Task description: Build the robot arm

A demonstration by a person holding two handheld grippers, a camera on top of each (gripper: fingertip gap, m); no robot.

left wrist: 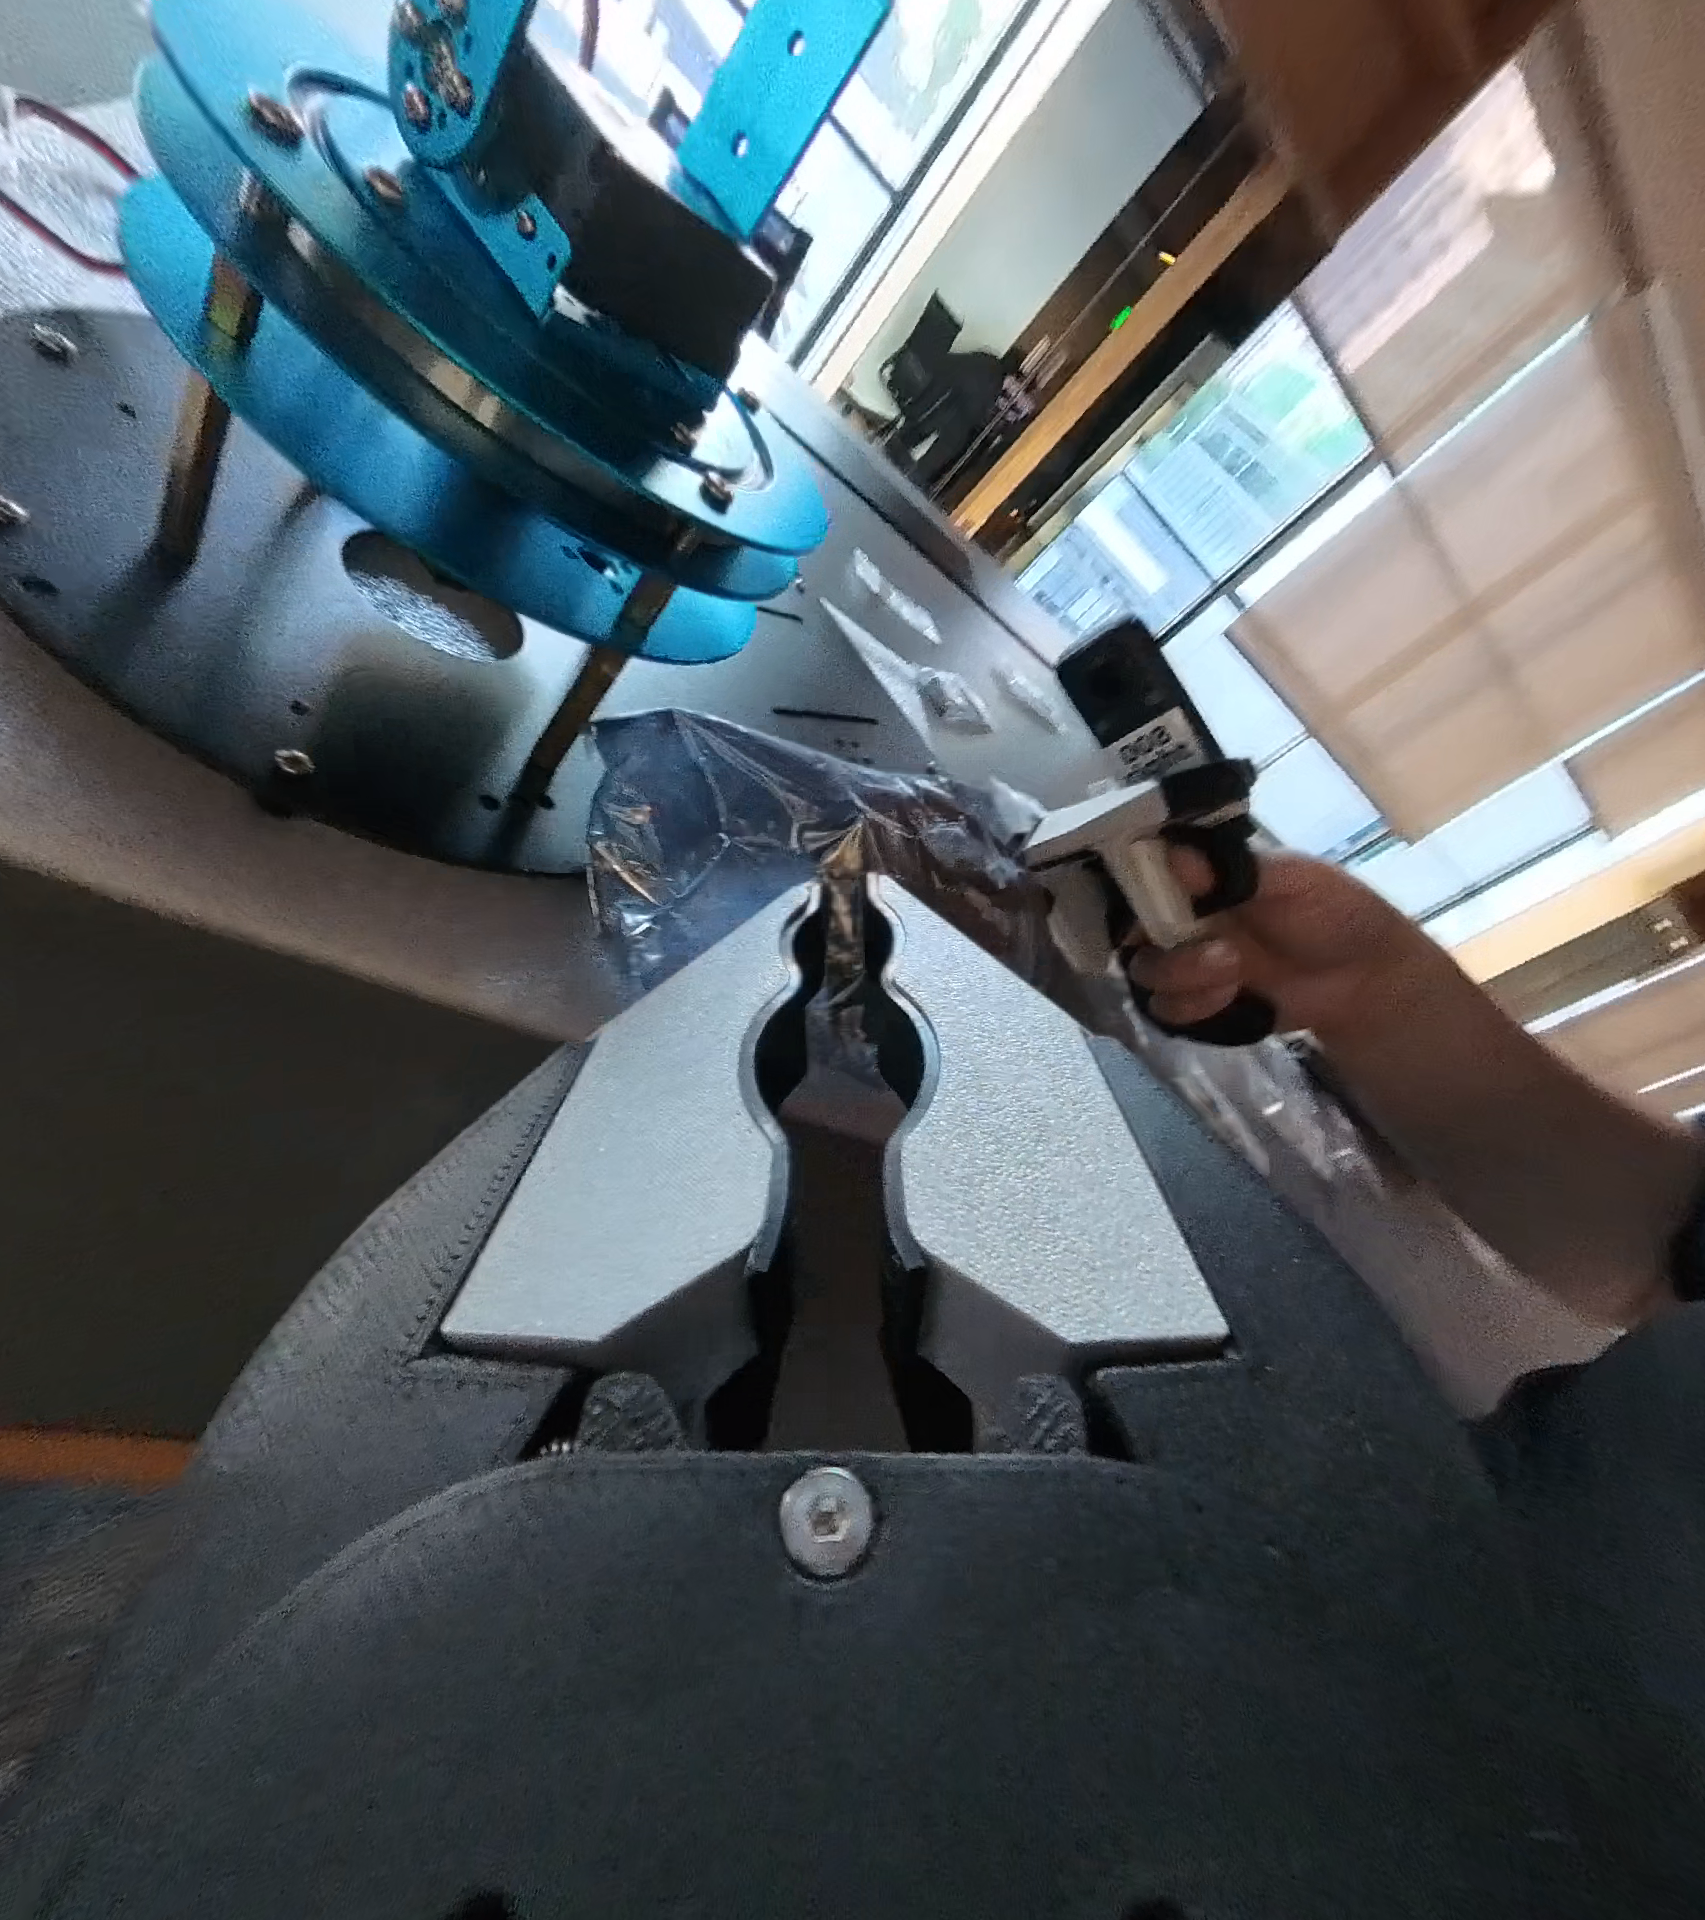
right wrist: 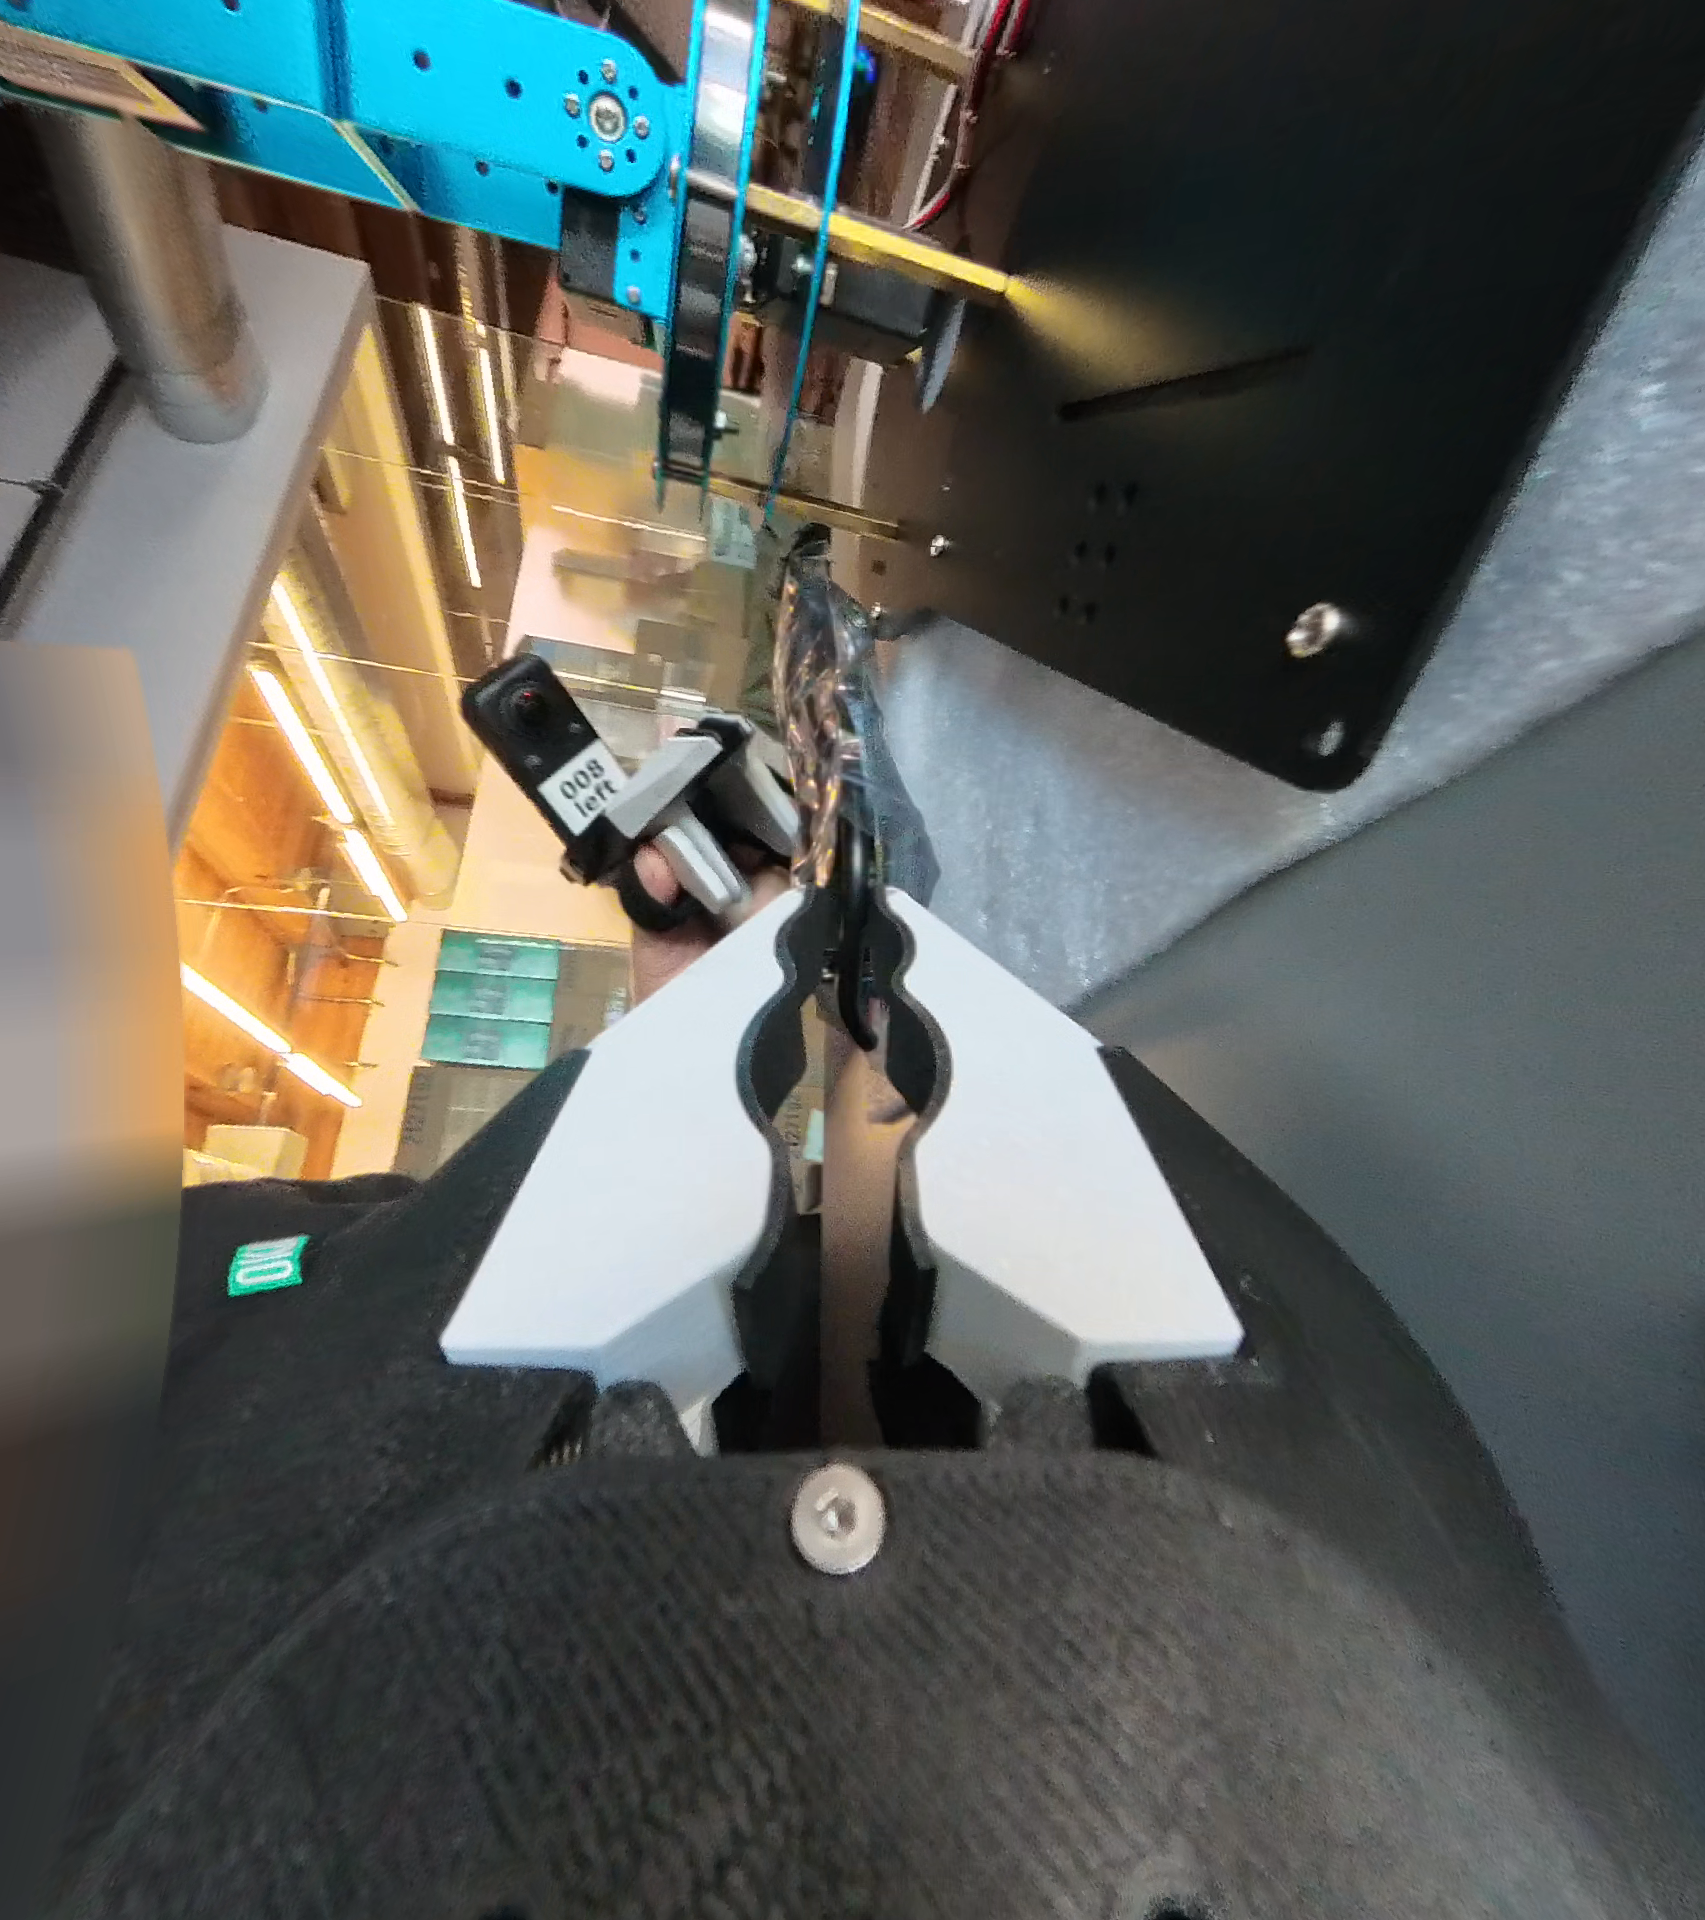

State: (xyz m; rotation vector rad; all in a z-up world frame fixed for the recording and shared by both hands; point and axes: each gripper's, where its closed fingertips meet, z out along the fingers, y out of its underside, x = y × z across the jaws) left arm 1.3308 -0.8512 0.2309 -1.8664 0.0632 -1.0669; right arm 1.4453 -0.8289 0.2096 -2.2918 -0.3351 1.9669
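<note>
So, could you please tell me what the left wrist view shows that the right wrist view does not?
Only the left wrist view shows the round black base plate with its oval cut-out, the red and black wires, and the right gripper from outside. Only the right wrist view shows the silver duct, the ceiling lights, and the left gripper from outside. Both show the blue disc assembly and the crinkled plastic bag, pinched by both grippers' jaws.
</note>
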